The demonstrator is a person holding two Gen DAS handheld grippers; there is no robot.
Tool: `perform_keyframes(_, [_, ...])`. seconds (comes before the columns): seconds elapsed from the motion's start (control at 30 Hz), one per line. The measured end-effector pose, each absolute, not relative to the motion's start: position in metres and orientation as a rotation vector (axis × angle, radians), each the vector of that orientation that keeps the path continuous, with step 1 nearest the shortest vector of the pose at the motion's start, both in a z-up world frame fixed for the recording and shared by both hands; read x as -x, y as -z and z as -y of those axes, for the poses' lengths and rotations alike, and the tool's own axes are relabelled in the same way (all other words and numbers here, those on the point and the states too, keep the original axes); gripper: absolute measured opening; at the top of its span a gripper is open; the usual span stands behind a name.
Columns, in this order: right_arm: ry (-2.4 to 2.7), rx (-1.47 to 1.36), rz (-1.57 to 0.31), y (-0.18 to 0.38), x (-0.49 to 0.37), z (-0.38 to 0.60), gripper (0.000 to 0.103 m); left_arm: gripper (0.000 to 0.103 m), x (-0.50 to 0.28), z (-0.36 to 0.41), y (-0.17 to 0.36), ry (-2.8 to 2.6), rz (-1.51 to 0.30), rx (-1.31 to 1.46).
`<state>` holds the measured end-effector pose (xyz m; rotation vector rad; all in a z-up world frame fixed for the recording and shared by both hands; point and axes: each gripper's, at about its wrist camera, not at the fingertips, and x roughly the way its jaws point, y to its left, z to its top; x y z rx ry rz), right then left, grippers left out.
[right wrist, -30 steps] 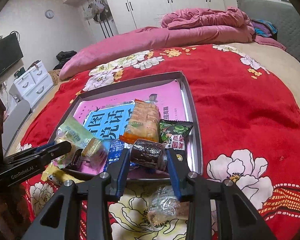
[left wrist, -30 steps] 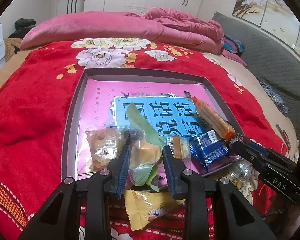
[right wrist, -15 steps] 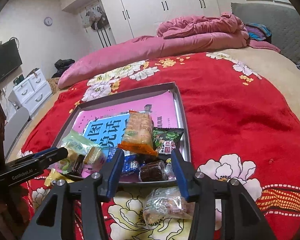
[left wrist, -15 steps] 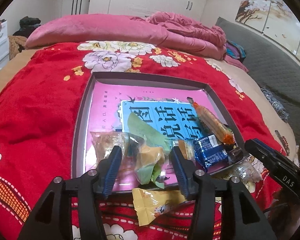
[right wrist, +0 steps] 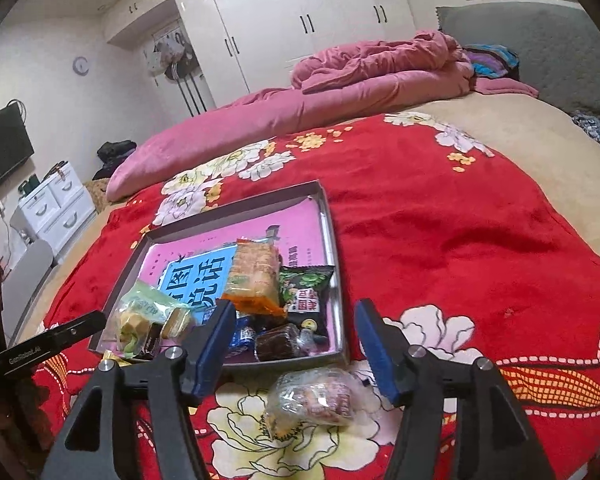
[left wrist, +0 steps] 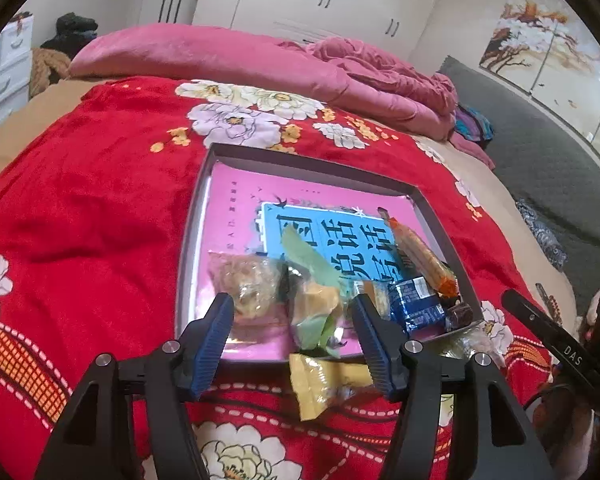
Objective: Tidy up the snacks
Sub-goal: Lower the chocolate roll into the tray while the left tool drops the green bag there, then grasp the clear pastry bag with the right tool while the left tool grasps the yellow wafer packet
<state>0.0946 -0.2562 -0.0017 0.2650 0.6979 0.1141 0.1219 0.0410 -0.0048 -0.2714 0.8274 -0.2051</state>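
One shallow grey tray (right wrist: 337, 280) sits on a red flowered blanket (right wrist: 460, 220), with one pink-and-blue book (left wrist: 236, 216) lying flat inside it. At least seven wrapped snacks lie in the tray; overlap makes an exact count uncertain. Two more snacks lie outside its near edge: one yellow packet (left wrist: 320, 384) to the left and one clear bag (right wrist: 312, 396) to the right. One pink quilt (right wrist: 340, 96) lies at the far side.
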Motion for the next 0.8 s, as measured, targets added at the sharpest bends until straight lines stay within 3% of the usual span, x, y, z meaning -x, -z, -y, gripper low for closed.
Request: perform_keyframes(0.8, [-0.130,-0.347,-0.812,0.019,-0.062,0.270,0.066,0.068,-0.072,-0.041,0.004,0.252,-0.884,0.340])
